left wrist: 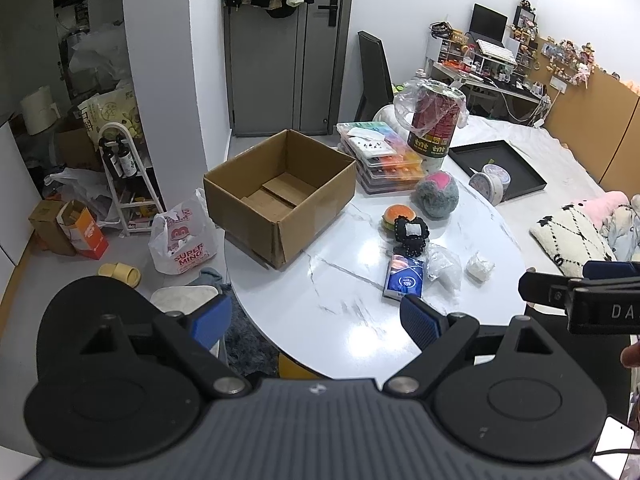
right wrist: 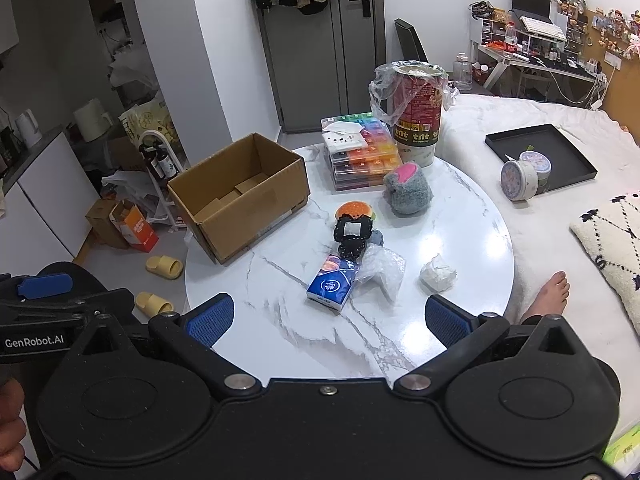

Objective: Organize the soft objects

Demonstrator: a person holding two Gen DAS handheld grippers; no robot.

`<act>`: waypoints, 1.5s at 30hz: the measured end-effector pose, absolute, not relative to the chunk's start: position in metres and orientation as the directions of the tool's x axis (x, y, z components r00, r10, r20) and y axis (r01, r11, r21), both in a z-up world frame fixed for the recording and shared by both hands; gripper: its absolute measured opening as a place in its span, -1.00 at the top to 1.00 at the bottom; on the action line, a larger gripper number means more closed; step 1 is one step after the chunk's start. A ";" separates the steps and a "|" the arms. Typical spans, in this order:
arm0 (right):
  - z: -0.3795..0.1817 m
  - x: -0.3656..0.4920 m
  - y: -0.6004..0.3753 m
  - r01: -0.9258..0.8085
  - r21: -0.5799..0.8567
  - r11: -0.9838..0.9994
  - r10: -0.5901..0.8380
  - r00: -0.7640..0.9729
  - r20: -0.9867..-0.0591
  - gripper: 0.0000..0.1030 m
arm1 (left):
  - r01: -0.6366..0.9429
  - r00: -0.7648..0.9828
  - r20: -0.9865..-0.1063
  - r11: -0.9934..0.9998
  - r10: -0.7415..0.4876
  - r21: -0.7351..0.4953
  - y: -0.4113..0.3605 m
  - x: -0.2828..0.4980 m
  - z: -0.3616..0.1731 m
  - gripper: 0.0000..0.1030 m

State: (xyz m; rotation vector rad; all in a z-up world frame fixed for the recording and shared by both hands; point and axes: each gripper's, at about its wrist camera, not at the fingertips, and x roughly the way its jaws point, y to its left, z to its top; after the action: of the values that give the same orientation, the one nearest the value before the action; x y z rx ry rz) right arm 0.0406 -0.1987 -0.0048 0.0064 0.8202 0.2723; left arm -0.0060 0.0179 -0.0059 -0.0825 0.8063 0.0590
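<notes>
Bare foot (right wrist: 551,292) beside the table (right wrist: 460,208) shows only from right wrist.

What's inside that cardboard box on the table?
The cardboard box looks empty: only its folded bottom flaps show. The near walls hide the floor strip just behind them, so something small and flat there would not show.

A round white marbled bench (right wrist: 460,216) fills the frame's centre. On it: an open cardboard box (right wrist: 240,196) at left, stacked colourful cases (right wrist: 366,160), a grey plush (right wrist: 408,190), a tissue pack (right wrist: 332,282), and a crumpled wad (right wrist: 438,276) at right.
</notes>
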 end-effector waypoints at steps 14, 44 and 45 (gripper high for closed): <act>-0.003 0.040 -0.198 -0.235 0.104 0.966 0.237 0.652 -0.721 -1.00 | -0.088 0.692 -0.722 0.995 0.024 -0.052 0.017 -0.006 -0.006 -0.75; 0.002 0.038 -0.197 -0.255 0.119 0.960 0.262 0.655 -0.708 -1.00 | -0.085 0.695 -0.719 0.995 0.024 -0.049 0.020 -0.006 -0.005 -0.75; 0.002 0.038 -0.197 -0.256 0.120 0.959 0.263 0.655 -0.708 -1.00 | -0.085 0.695 -0.718 0.995 0.024 -0.049 0.020 -0.006 -0.005 -0.75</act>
State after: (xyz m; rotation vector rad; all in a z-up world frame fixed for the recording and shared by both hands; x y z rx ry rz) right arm 0.0383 -0.1966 0.0017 0.0096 0.8046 0.2940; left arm -0.0065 0.0195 -0.0050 -0.0800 0.8001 0.0609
